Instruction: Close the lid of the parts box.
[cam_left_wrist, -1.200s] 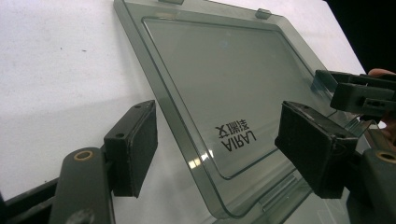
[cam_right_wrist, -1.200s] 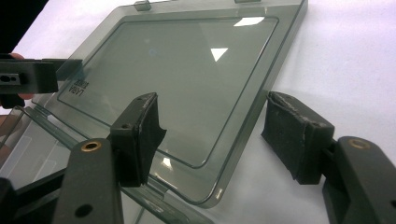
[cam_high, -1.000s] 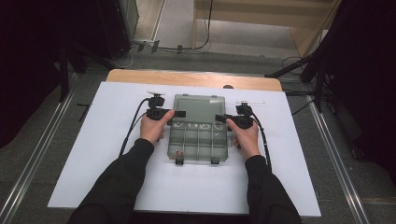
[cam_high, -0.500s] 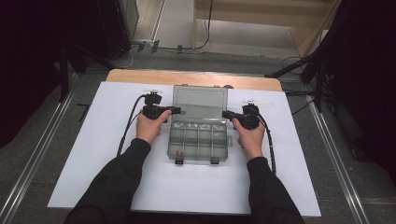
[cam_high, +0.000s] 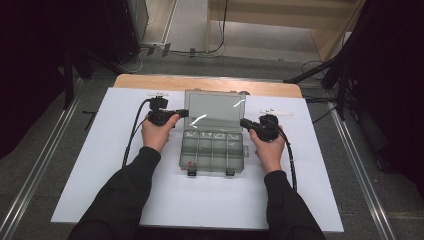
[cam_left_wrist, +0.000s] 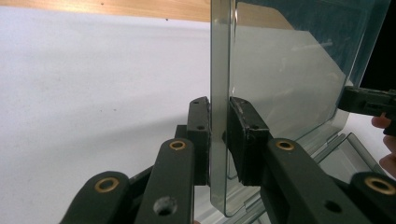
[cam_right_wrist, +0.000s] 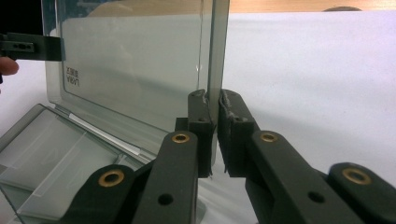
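A clear plastic compartment box lies on the white sheet, and its lid is swung up toward the far side. My left gripper is shut on the lid's left edge; in the left gripper view the jaws pinch the lid between the pads of my left gripper. My right gripper is shut on the lid's right edge, shown close up with my right gripper clamped on it. The open base lies below the lid. Something small and red sits in a front compartment.
The white sheet covers a wooden table. Two black latches stick out at the box's front. Small white strips lie at the far left and far right. Metal rails run along both sides on the floor.
Both grippers have moved toward the far side while holding the lid's edges, and the lid has swung farther up and back.
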